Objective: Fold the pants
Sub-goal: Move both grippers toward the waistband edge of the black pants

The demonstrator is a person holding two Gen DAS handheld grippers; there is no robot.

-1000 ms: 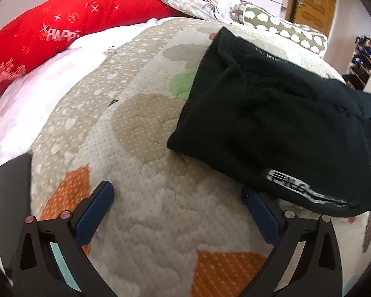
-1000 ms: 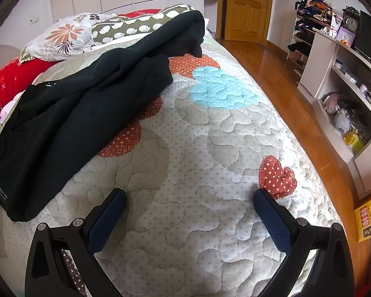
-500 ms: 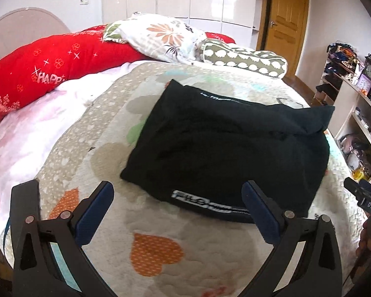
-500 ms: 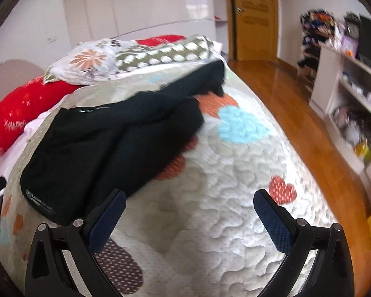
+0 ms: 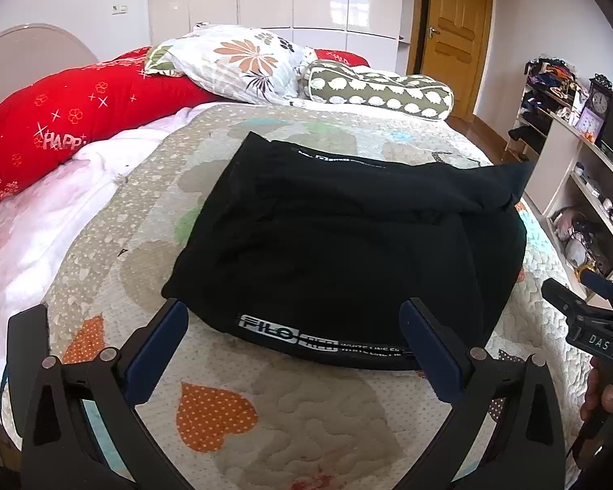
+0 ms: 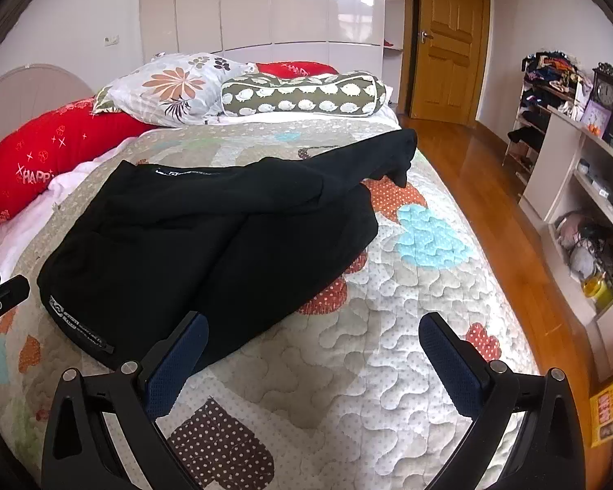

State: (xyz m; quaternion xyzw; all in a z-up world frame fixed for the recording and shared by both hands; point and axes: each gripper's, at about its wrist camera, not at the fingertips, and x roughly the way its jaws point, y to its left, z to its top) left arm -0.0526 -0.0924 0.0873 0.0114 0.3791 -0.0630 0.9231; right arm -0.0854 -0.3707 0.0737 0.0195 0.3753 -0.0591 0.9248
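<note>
Black pants (image 5: 347, 241) lie folded in a thick bundle on the quilted bed, the waistband with white lettering (image 5: 306, 337) facing me. In the right wrist view the pants (image 6: 208, 237) lie left of centre, one leg end reaching toward the bed's far right edge. My left gripper (image 5: 294, 351) is open and empty, held back from the waistband. My right gripper (image 6: 318, 351) is open and empty, held above the quilt to the right of the pants. The right gripper also shows at the right edge of the left wrist view (image 5: 584, 318).
A patterned quilt (image 6: 408, 326) covers the bed. A red bolster (image 5: 61, 122), a floral pillow (image 5: 241, 65) and a green patterned bolster (image 6: 302, 94) lie at the head. Wooden floor (image 6: 490, 204), shelves (image 6: 584, 212) and a door (image 6: 449, 41) are on the right.
Both grippers have pulled back and risen away from the pants, so more of the bed and room shows. Both stay open. The pants have not moved.
</note>
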